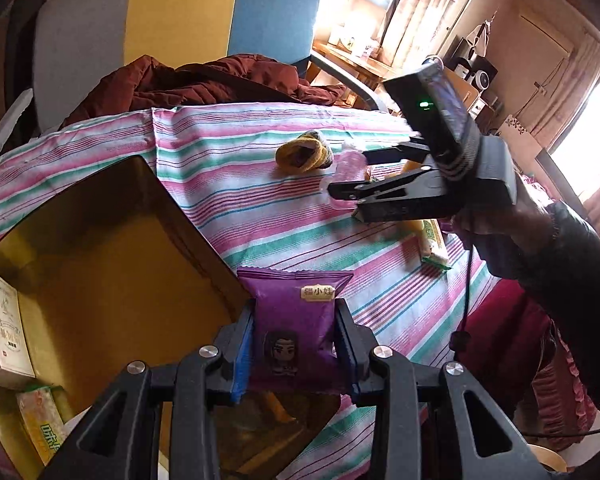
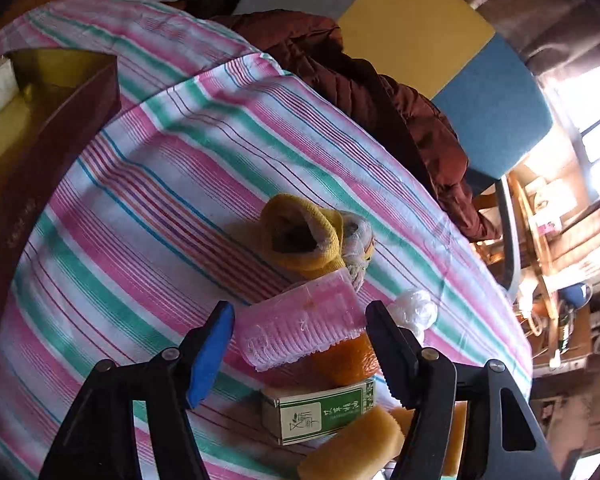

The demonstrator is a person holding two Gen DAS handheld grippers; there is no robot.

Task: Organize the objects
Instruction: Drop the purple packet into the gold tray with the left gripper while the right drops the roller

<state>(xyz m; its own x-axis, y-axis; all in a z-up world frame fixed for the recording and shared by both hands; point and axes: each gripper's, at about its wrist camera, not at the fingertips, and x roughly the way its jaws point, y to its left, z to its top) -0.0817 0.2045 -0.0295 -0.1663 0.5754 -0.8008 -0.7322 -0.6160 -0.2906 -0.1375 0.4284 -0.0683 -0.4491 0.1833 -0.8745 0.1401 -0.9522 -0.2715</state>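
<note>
My left gripper (image 1: 295,342) is shut on a purple snack packet (image 1: 296,316), held over the near corner of the gold-lined box (image 1: 112,264). My right gripper (image 2: 304,334) is open, its fingers on either side of a pink ribbed plastic cup (image 2: 300,326) that lies on its side on the striped cloth; it does not grip it. The right gripper also shows in the left wrist view (image 1: 356,176) at the pink cup (image 1: 346,172). A yellow rolled sock (image 2: 300,240) lies just beyond the cup.
A white carton (image 1: 4,328) and a yellow-green packet (image 1: 40,420) lie in the box. Near the right gripper lie an orange (image 2: 348,358), a green-white small box (image 2: 320,412), sponge-like cakes (image 2: 356,446) and a crumpled clear wrapper (image 2: 416,308). A maroon jacket (image 2: 380,92) lies on the chair behind the table.
</note>
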